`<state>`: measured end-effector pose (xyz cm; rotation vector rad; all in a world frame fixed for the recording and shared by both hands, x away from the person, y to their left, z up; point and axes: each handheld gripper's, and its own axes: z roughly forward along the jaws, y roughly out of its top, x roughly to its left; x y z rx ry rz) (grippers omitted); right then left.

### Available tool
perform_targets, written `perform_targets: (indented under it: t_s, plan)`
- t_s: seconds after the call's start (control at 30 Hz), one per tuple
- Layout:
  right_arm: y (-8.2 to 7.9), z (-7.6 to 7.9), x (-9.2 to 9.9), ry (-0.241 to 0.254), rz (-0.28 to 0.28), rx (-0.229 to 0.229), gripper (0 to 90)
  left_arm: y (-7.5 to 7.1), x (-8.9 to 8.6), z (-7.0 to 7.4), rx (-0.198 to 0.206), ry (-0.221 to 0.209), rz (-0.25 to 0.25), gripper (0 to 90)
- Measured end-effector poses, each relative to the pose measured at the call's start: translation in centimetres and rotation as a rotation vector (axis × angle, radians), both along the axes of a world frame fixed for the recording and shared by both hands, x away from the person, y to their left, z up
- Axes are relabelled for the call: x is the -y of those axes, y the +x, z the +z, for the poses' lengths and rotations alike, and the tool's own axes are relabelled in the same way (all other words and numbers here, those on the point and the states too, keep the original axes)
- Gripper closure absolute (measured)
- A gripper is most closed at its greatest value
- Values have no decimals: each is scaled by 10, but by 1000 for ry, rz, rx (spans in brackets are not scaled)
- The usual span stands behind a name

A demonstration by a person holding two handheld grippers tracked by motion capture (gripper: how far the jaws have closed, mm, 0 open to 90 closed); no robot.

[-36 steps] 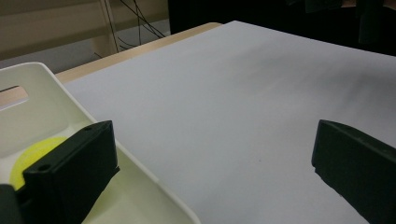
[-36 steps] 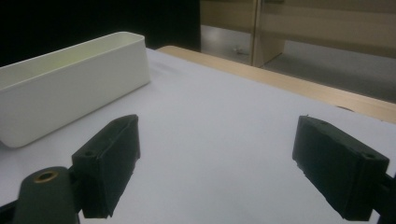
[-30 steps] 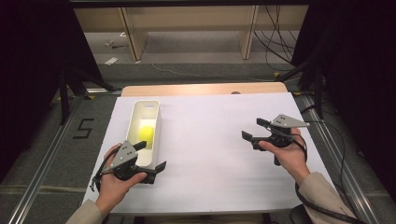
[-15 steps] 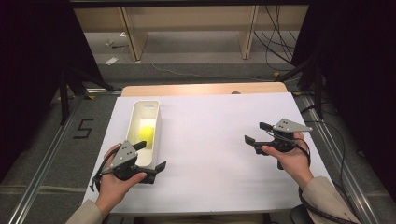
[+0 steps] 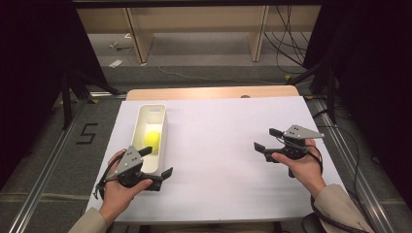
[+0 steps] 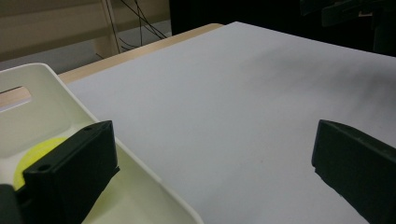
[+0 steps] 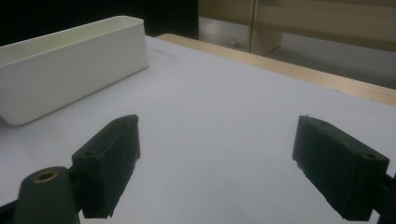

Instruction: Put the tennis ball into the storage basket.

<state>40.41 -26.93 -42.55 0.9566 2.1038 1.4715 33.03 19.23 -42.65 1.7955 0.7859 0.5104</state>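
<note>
A long white bin (image 5: 159, 116) stands on the left part of the white table sheet (image 5: 223, 184), with a yellow ball (image 5: 153, 139) inside it. My left gripper (image 5: 156, 161) rests at the bin's near end, open. Along its own view (image 6: 212, 172), one jaw hangs over the bin's inside (image 6: 46, 102) next to the ball (image 6: 37, 156) and the other over bare sheet. My right gripper (image 5: 267, 139) hovers over the right side of the sheet, open with nothing between its jaws. In its own view (image 7: 219, 158), the bin (image 7: 70, 70) lies far off at the left.
The wooden table edge (image 5: 209, 92) runs along the back of the sheet. Beyond it are floor, cables (image 5: 286, 53) and wooden frame legs (image 5: 138, 39). Metal rails (image 5: 48, 174) flank the table on both sides.
My right gripper has drifted slightly toward the near edge of the table. The left gripper, the bin and the ball have not moved.
</note>
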Motion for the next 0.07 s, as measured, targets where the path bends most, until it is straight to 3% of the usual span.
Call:
perform_targets:
  t_s: [0.07]
  plan:
    - [0, 0, 1, 3, -1, 3, 158, 0, 0, 0, 0, 2, -1, 0]
